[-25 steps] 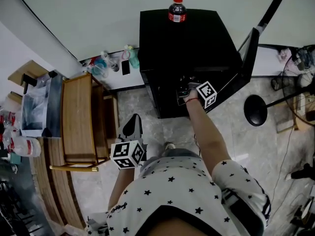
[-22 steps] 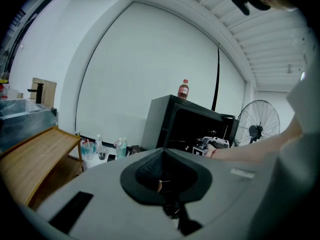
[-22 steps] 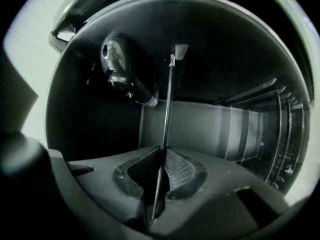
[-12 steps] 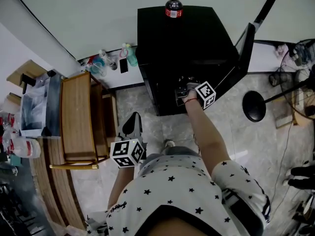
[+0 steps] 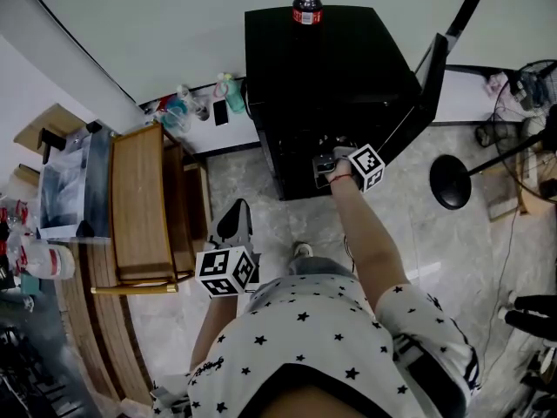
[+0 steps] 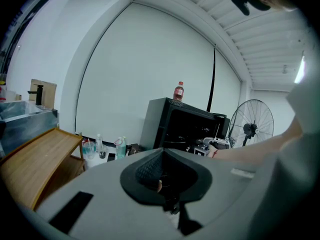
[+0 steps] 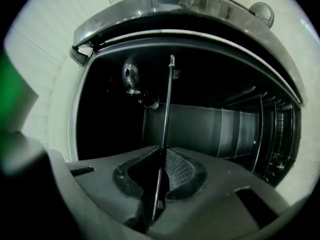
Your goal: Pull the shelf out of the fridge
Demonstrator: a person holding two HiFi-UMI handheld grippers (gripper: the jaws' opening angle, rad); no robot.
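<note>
A black fridge [image 5: 331, 68] stands against the wall with its door [image 5: 426, 85] swung open to the right. My right gripper [image 5: 326, 162] reaches into the open front at arm's length. In the right gripper view my right gripper [image 7: 161, 159] is shut on a thin dark wire of the shelf [image 7: 167, 109]. That wire runs up from the pads into the dark interior. My left gripper [image 5: 233, 225] hangs low beside the person's left leg, far from the fridge. In its own view the left gripper [image 6: 162, 176] is shut with nothing held.
A cola bottle [image 5: 306, 5] stands on top of the fridge. A wooden rack [image 5: 139, 207] is at the left, with several bottles [image 5: 231, 94] on the floor by the wall. A round fan base [image 5: 450, 188] sits on the floor right of the door.
The head view has shifted slightly. My right gripper stays at the fridge's opening with its grip on the shelf wire, and my left gripper has not moved.
</note>
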